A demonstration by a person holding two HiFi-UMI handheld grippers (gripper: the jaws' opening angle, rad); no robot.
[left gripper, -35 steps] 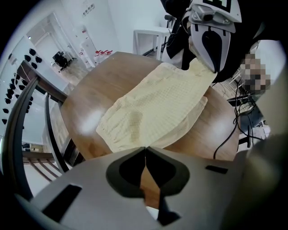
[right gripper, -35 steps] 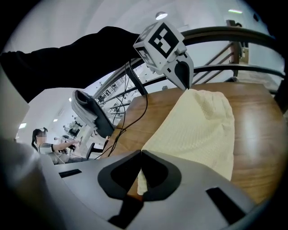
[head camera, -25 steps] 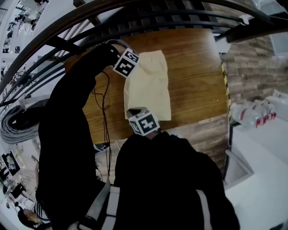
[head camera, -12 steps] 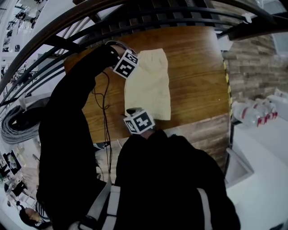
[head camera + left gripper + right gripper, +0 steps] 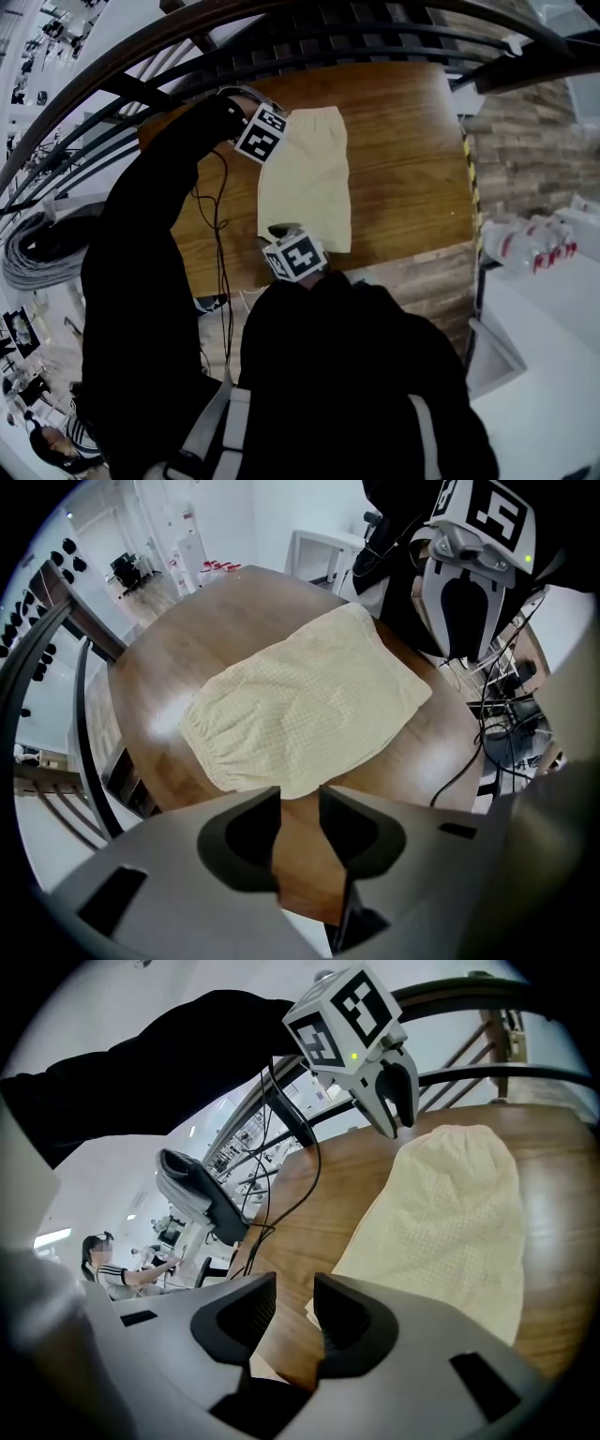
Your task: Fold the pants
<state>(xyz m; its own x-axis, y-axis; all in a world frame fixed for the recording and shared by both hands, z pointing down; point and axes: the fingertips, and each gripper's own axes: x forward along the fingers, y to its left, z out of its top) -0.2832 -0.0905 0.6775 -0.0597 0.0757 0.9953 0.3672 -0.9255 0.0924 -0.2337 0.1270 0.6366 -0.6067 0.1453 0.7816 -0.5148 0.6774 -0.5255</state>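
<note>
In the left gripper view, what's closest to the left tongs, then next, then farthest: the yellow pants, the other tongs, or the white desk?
1. Yellow pants: just ahead of the left tongs.
2. Right tongs: at the pants' far end.
3. White desk: far back, past the table.

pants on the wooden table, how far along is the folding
Done: the cream pants lie flat on the table as one narrow panel, apparently folded lengthwise, elastic waistband nearest the left claw. In hand: nothing. That claw and the right claw have just been opening; both stand open and empty, one at each end of the fabric. Left: probably one more fold, end to end, if a smaller bundle is wanted.
</note>
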